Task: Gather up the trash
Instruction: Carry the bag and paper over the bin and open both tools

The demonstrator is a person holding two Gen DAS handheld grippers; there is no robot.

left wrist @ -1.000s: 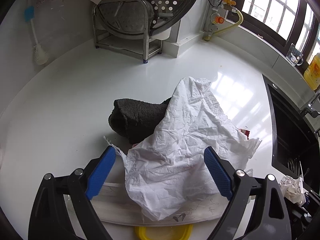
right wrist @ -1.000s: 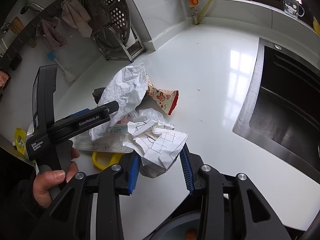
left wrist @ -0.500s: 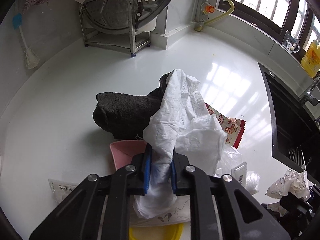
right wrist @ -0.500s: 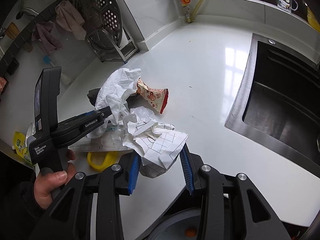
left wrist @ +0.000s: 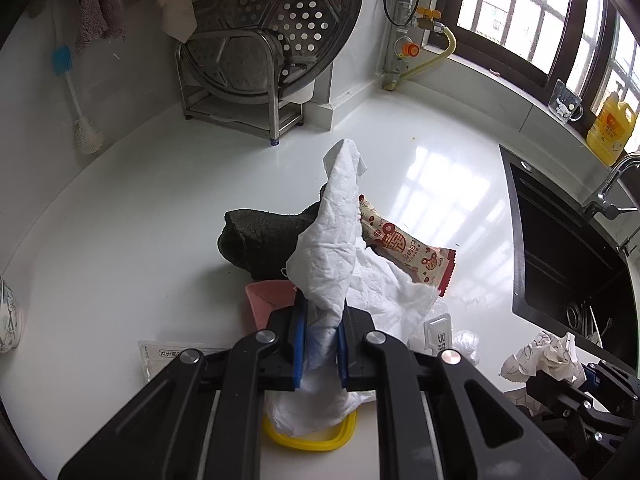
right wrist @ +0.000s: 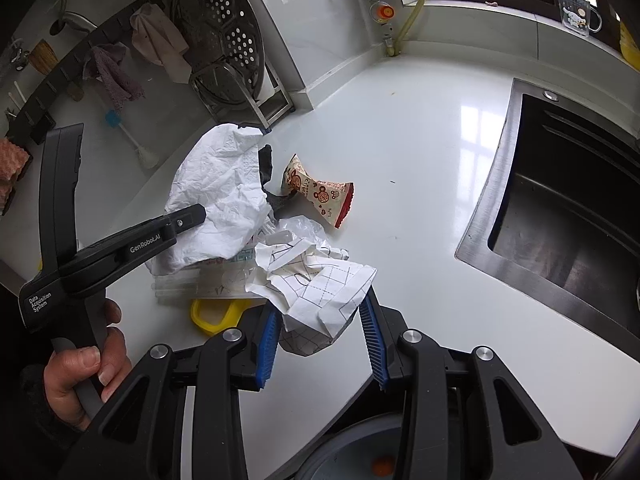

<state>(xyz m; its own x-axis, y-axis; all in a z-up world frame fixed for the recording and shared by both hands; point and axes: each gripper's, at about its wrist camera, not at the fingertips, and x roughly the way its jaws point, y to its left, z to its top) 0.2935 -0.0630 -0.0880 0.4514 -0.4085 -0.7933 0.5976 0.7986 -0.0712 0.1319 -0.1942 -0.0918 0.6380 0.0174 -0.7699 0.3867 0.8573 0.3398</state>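
My left gripper (left wrist: 320, 344) is shut on a crumpled white paper sheet (left wrist: 332, 248) and holds it up above the trash pile on the white counter. The same sheet shows in the right wrist view (right wrist: 220, 200). My right gripper (right wrist: 320, 344) is shut on a crumpled grid-printed paper (right wrist: 320, 292) near the counter's front edge. A red-and-cream snack wrapper (left wrist: 404, 248) lies just right of the white sheet. A clear plastic bag (right wrist: 300, 228), a flat clear packet (left wrist: 160, 356) and a yellow ring-shaped lid (left wrist: 312, 440) lie in the pile.
A dark rolled cloth (left wrist: 264, 240) and a pink piece (left wrist: 268, 300) lie behind the pile. A steel rack with a perforated steamer plate (left wrist: 256, 40) stands at the back. The black sink (right wrist: 568, 208) is to the right. A grey bin rim (right wrist: 360, 452) shows below the counter edge.
My left gripper closed on the white sheet and lifted it, uncovering the snack wrapper and the pink piece. My right gripper kept hold of the grid paper and barely moved.
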